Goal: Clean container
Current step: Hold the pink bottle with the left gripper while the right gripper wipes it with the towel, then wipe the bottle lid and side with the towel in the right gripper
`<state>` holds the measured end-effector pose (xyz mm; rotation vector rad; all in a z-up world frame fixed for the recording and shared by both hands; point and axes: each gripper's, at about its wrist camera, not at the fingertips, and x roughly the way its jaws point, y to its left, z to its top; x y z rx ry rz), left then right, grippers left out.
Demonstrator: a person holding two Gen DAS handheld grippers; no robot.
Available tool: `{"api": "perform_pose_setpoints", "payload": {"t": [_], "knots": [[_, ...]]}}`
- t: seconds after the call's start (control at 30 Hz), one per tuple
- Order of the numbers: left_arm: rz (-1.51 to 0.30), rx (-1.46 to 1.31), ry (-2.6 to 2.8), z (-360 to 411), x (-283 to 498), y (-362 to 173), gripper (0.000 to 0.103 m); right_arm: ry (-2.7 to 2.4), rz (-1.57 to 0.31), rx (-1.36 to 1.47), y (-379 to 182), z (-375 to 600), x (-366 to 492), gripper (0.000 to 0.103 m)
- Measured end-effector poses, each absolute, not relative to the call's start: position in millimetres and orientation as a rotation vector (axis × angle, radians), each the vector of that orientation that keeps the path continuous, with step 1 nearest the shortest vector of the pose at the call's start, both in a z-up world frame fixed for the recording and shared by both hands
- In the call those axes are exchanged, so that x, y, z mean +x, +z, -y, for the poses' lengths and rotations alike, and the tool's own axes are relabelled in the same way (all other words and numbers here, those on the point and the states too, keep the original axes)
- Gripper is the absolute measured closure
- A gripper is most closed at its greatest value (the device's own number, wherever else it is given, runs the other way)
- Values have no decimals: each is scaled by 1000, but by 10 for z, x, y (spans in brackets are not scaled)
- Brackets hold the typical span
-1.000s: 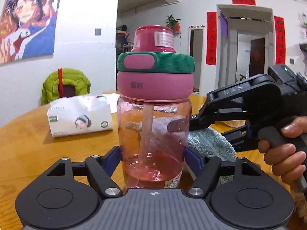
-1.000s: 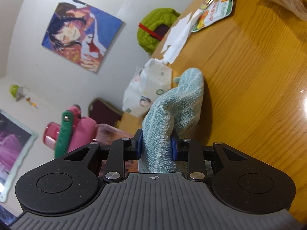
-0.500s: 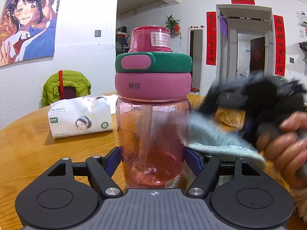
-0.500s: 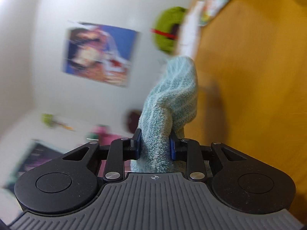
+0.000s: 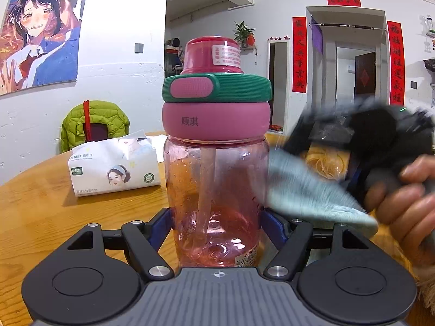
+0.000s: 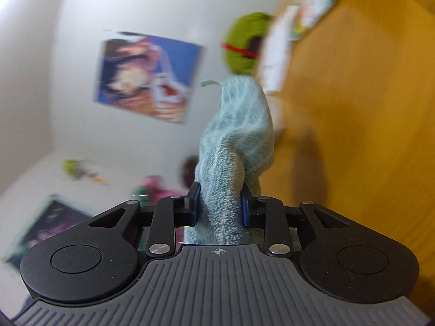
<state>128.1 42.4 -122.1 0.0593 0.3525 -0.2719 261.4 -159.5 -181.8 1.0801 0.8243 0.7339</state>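
A clear pink water bottle [image 5: 216, 195] with a pink and green lid stands upright on the wooden table [image 5: 40, 212]. My left gripper [image 5: 217, 225] is shut on the bottle's lower body. My right gripper [image 6: 219, 206] is shut on a light blue-green towel [image 6: 236, 146]. In the left wrist view the towel [image 5: 307, 187] touches the bottle's right side, with the blurred right gripper [image 5: 361, 133] and hand behind it. In the right wrist view the bottle [image 6: 152, 188] is a small blur at lower left.
A white tissue pack [image 5: 114, 165] lies on the table left of the bottle. A green jacket [image 5: 93, 125] hangs on a chair behind it. A yellow plastic bag [image 5: 326, 163] sits behind the towel. Papers and a packet [image 6: 307, 8] lie further along the table.
The right gripper has swung the towel from behind the bottle round to its right side and is moving fast, blurred. The left gripper and bottle have stayed put.
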Motion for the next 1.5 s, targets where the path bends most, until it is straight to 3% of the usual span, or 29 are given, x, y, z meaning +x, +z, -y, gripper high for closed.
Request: {"api": "perform_pose_setpoints", "payload": {"t": [0.13,0.2,0.27,0.53,0.83,1.23,1.5], "knots": [[-362,47,-260,-416,1283,-1216,31,643,-893,959,-1863,1506,2660,73],[-385,36,-217,-391,1278,-1207,17,641,-850,922,-1814,1500,2649,71],[-403,33,-145,-349,1240,-1184,14,657,-787,932,-1777,1545,2623,70],[-413,-1,-108,-206,1007,-1138,17,720,-607,984,-1612,1670,2575,70],[-326,97,-195,-223,1092,-1192,20,729,-675,943,-1582,1578,2564,68],[-347,103,-236,-410,1291,-1213,33,671,-769,862,-1602,1498,2568,71],[-349,111,-232,-386,1258,-1209,33,988,-513,1282,-1603,1856,2489,74]]}}
